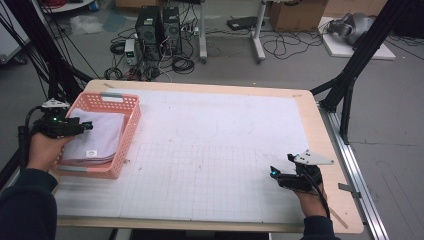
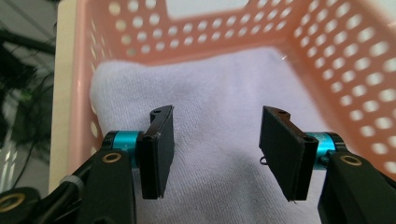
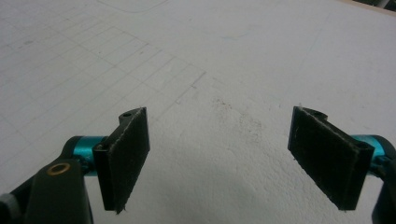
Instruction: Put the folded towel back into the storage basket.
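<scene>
A pink perforated basket stands at the table's left edge with a folded white towel in it. My left gripper hangs over the basket's near left side. In the left gripper view its jaws stand apart just above the towel, with nothing pinched between them and the basket wall beyond; the left gripper is open. My right gripper rests low at the table's right front, open over the bare white gridded mat.
The white mat covers most of the wooden table. Black frame posts rise at the far right and left. Computer towers and cables lie on the floor behind the table.
</scene>
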### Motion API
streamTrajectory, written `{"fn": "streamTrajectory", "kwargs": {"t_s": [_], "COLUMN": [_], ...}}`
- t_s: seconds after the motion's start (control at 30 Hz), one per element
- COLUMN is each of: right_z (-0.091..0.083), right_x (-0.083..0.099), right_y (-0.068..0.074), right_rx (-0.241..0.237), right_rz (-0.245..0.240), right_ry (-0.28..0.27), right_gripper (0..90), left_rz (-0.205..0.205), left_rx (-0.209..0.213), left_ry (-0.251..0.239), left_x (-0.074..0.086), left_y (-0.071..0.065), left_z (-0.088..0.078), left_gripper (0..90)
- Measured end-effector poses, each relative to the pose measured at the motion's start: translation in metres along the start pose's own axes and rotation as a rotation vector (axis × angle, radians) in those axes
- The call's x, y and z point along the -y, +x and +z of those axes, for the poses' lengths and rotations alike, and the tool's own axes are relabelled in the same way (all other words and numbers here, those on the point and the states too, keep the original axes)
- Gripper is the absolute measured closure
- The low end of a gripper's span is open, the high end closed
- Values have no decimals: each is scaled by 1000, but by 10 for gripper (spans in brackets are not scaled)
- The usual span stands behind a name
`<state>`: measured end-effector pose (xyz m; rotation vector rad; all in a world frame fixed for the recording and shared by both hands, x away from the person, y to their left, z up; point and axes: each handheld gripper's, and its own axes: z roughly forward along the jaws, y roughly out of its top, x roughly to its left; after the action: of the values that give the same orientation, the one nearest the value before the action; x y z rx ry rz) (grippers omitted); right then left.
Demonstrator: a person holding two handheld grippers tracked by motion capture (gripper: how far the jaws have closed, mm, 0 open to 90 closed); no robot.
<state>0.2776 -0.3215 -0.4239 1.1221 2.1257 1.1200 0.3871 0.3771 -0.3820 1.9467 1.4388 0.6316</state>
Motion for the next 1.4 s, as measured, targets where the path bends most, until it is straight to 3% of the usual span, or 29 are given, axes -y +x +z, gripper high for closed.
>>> {"fn": "streamTrajectory", "kwargs": {"t_s": [0.17, 0.3, 0.43, 0.5, 0.53, 0.6, 0.63, 0.67, 0.73, 0.8, 0.87, 0.97, 1.03, 1.13, 1.23, 1.33, 1.4], "right_z": [1, 1, 1, 1, 1, 1, 1, 0, 0, 1, 2, 2, 2, 2, 2, 2, 2], "right_x": [0, 0, 0, 0, 0, 0, 0, 0, 1, 1, 0, -1, -1, 0, 0, 0, 0], "right_y": [0, 1, 0, 0, 1, 1, 0, 0, -1, -1, 0, 1, 1, 1, 1, 1, 2], "right_rx": [-2, -5, -4, -6, -7, -8, -10, -9, -6, -8, -9, -12, -10, -11, -12, -13, -15], "right_rz": [10, -2, 9, 4, 5, 3, 1, 6, 7, 9, 4, -2, 1, 3, 4, 7, 1], "right_ry": [6, 3, 8, 6, 10, 9, 6, 8, 4, 12, 13, 8, 8, 11, 9, 10, 11], "right_gripper": [197, 197, 197, 197, 197, 197, 197, 197, 197, 197, 197, 197, 197, 196, 197, 197, 197], "left_rz": [26, 0, -23, -12, 17, 63, 59, 46, 48, 71, 51, 24, 44, 73, 43, 8, 1], "left_rx": [-49, -35, 57, 109, 77, -82, -154, -178, -123, -78, -29, 12, 21, 64, 69, 102, 176], "left_ry": [82, 65, 26, 5, 0, 14, 21, 10, -6, -15, -33, -85, -49, 123, 125, 137, 118], "left_x": [1, 1, 1, 1, 1, 0, -1, -2, -3, -3, -3, -4, -4, 2, 3, 3, 4], "left_y": [-8, -11, -15, -17, -18, -18, -18, -19, -20, -23, -24, -27, -30, -31, -31, -31, -33], "left_z": [20, 30, 37, 40, 40, 35, 32, 29, 24, 20, 17, 14, 18, 35, 40, 43, 45], "left_gripper": [399, 367, 417, 420, 438, 500, 509, 468, 442, 482, 525, 585, 650, 644, 620, 640, 681]}}
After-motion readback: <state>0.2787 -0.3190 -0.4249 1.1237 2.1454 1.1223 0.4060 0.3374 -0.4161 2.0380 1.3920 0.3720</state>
